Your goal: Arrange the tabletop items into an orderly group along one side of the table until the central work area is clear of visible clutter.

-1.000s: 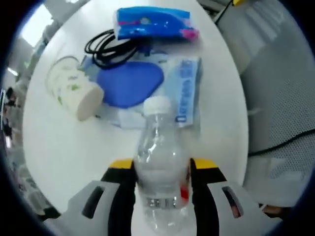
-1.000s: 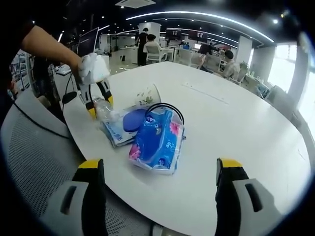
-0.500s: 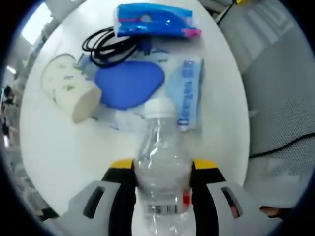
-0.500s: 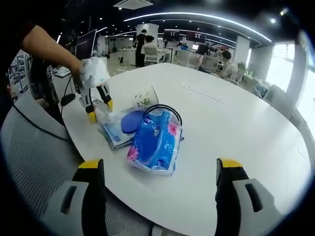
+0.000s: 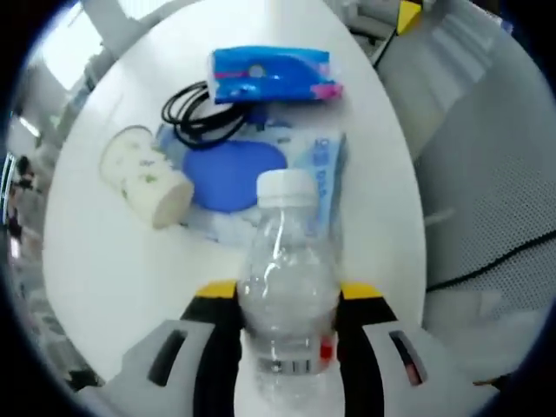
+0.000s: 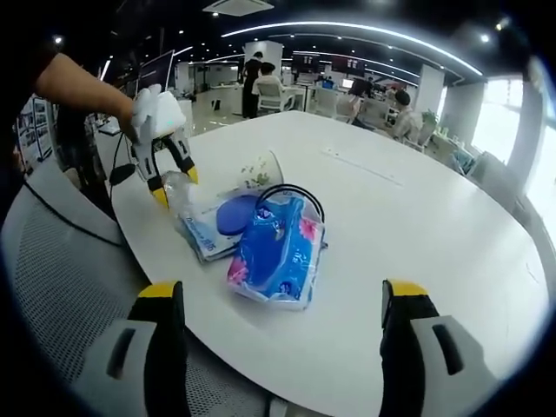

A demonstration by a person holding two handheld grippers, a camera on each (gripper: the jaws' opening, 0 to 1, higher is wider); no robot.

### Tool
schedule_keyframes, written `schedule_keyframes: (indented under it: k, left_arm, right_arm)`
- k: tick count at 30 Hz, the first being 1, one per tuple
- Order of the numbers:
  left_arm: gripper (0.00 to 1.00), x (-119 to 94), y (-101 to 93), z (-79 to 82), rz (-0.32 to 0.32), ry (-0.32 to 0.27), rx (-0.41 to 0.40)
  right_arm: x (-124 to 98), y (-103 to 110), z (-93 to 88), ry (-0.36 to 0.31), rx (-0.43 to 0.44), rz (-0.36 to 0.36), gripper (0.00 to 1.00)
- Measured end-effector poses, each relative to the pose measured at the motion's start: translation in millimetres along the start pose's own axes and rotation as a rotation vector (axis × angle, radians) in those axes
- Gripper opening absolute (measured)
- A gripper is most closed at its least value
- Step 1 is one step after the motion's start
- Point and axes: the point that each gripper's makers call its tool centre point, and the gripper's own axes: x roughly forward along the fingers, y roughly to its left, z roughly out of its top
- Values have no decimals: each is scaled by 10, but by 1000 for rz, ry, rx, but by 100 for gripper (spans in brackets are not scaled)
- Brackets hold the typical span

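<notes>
A clear plastic water bottle with a white cap stands between the yellow-tipped fingers of my left gripper, which is shut on it. Beyond the bottle on the white table lie a tipped paper cup, a blue disc on a light-blue packet, a coiled black cable and a blue tissue pack. In the right gripper view my left gripper holds the bottle near the table's left edge, beside the cup, disc and tissue pack. My right gripper hangs open in front of the table.
A grey mesh chair sits by the table's near edge and appears as mesh chair in the left gripper view. The person's arm reaches in from the left. The table's far half is bare. Desks and people fill the office behind.
My left gripper has risen a little with the bottle and tilted, so the pile looks smaller and farther. The right gripper has stayed where it was, open.
</notes>
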Motion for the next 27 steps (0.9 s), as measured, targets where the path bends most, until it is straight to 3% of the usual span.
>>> schedule_keyframes:
  k: [15, 27]
  left_arm:
    - [38, -436, 278, -37, 106, -166, -217]
    - [38, -580, 309, -198, 149, -241, -350]
  right_arm:
    - [8, 32, 11, -4, -14, 15, 94]
    - [18, 68, 4, -1, -28, 30, 94]
